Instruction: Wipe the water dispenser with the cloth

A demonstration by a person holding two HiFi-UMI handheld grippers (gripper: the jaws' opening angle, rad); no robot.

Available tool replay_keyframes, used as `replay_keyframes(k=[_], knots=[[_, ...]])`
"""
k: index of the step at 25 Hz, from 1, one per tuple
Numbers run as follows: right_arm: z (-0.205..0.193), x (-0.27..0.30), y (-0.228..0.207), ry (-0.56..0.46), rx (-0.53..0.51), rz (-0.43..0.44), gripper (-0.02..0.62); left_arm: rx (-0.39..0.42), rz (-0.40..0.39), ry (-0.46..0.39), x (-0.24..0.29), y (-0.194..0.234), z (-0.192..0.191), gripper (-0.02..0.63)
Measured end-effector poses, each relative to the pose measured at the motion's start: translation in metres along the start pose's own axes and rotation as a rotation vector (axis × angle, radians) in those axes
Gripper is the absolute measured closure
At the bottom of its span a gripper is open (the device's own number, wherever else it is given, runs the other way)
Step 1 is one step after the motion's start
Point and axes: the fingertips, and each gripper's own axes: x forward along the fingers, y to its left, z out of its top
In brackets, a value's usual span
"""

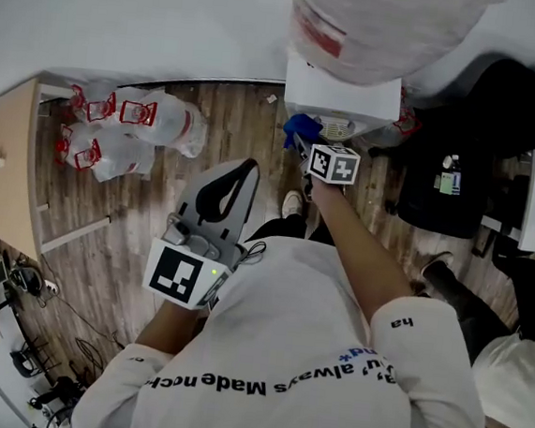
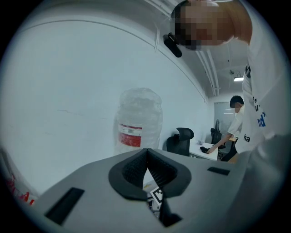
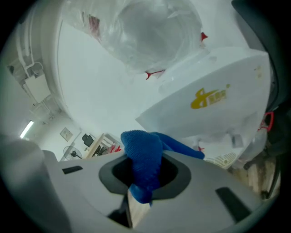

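Note:
The white water dispenser [image 1: 343, 95] stands against the wall with a large plastic-wrapped bottle [image 1: 380, 26] on top. The dispenser [image 3: 218, 102] fills the upper right of the right gripper view. My right gripper [image 1: 300, 144] is shut on a blue cloth [image 1: 301, 127] just in front of the dispenser's lower front. The cloth [image 3: 144, 161] bunches between the jaws and spills over them. My left gripper [image 1: 236, 179] is held back near my body, jaws closed together with nothing in them; in its own view the gripper [image 2: 146, 169] points toward the bottle [image 2: 138, 119].
Several wrapped water bottles [image 1: 130, 125] lie on the wooden floor at left beside a light wooden table [image 1: 8, 169]. A black office chair [image 1: 485, 149] and a desk stand to the right of the dispenser. Another person [image 2: 236, 123] bends at a desk far off.

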Motion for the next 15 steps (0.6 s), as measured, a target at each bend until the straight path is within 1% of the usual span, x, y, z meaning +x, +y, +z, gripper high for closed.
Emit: replay_keyframes(k=[2, 6, 8, 15], knots=[[-0.002, 0.022, 0.003, 0.005, 0.014, 0.0, 0.517, -0.005, 0.012, 0.015, -0.007, 0.006, -0.005, 0.588], [0.008, 0.048, 0.006, 0.011, -0.01, -0.055, 0.517, -0.015, 0.036, 0.038, -0.018, 0.018, -0.016, 0.588], [0.011, 0.058, 0.001, 0.009, -0.01, -0.073, 0.517, -0.021, 0.046, 0.044, -0.022, 0.023, -0.02, 0.588], [0.014, 0.064, -0.016, 0.016, -0.018, -0.09, 0.518, -0.027, 0.046, 0.064, -0.027, 0.027, -0.029, 0.588]])
